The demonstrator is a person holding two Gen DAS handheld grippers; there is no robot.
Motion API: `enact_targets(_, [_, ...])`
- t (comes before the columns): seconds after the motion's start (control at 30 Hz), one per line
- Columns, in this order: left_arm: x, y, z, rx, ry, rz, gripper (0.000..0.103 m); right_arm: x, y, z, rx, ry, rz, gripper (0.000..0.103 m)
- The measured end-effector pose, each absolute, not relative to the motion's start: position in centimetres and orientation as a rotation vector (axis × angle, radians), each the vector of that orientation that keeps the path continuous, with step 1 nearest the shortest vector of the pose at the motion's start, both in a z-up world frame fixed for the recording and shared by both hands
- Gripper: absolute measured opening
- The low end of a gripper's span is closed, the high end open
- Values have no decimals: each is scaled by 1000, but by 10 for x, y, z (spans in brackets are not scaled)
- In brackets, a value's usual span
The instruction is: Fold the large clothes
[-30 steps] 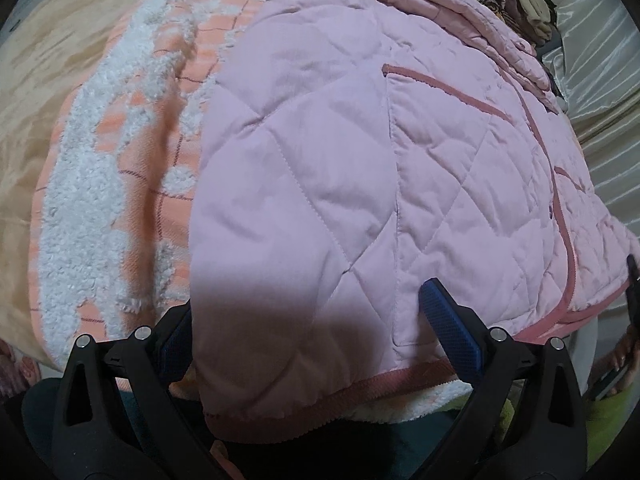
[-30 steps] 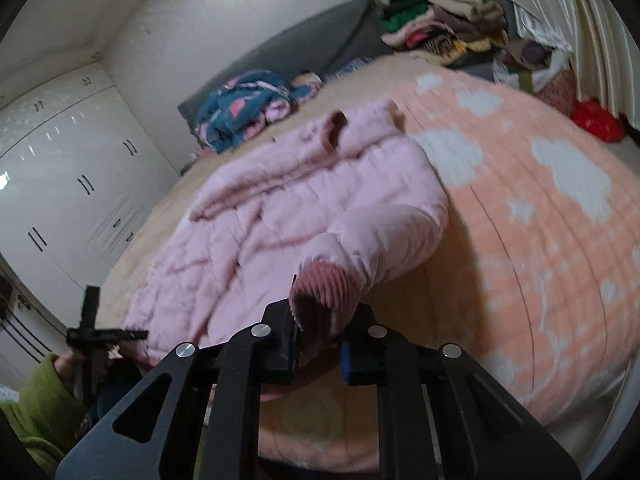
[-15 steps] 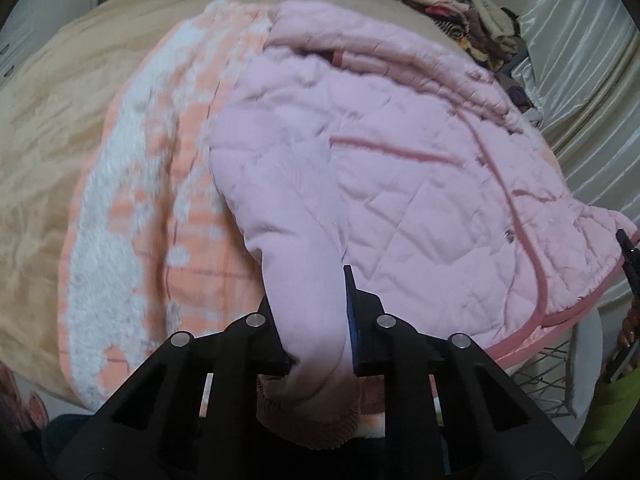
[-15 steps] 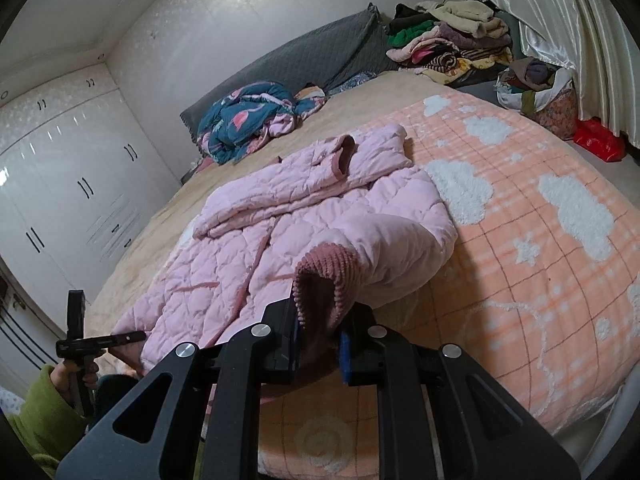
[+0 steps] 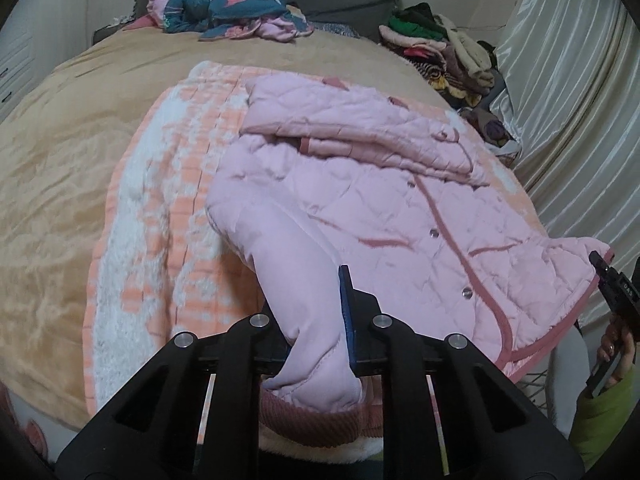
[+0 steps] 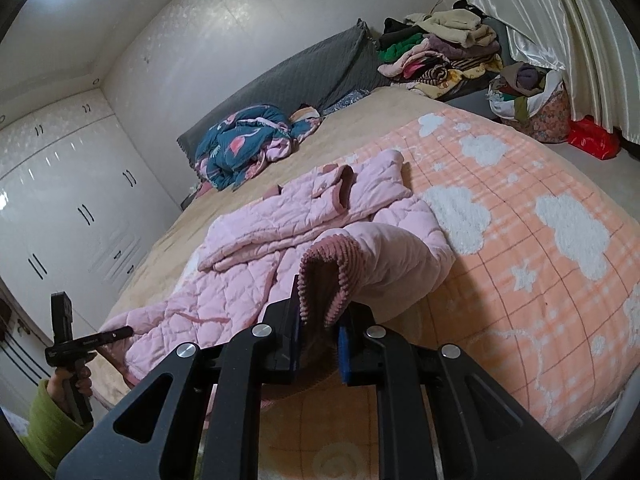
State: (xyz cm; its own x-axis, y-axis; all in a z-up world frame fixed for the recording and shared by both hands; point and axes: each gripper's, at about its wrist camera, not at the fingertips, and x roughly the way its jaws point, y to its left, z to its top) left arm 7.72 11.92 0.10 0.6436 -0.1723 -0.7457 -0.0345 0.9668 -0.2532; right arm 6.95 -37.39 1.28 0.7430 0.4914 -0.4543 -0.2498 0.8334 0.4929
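A pink quilted jacket (image 5: 380, 184) lies spread on an orange blanket with white clouds (image 5: 168, 200) on the bed. My left gripper (image 5: 316, 320) is shut on the jacket's left sleeve (image 5: 304, 300) near its ribbed cuff and holds it lifted at the bed's near edge. My right gripper (image 6: 320, 336) is shut on the other sleeve's ribbed dark-pink cuff (image 6: 324, 276), lifted above the jacket (image 6: 280, 240). Each gripper shows in the other's view: the right one (image 5: 616, 292) by the hem, the left one (image 6: 80, 344) at the jacket's far corner.
A blue patterned quilt (image 6: 244, 144) lies bunched by the grey headboard (image 6: 288, 76). A pile of clothes (image 6: 440, 48) and a full bag (image 6: 532, 96) stand by the curtains. White wardrobes (image 6: 60, 200) line the left wall. A red bag (image 6: 592, 140) lies on the floor.
My left gripper shut on the left sleeve and drew back and up from the hem. My right gripper lifted its cuff higher; both views now take in the whole bed.
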Motion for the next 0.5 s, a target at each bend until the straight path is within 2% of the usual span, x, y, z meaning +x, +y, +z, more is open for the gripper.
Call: enact_targets(0.5, [109, 116, 55, -245, 778, -66, 8, 89, -382, 49, 477, 518, 432, 12])
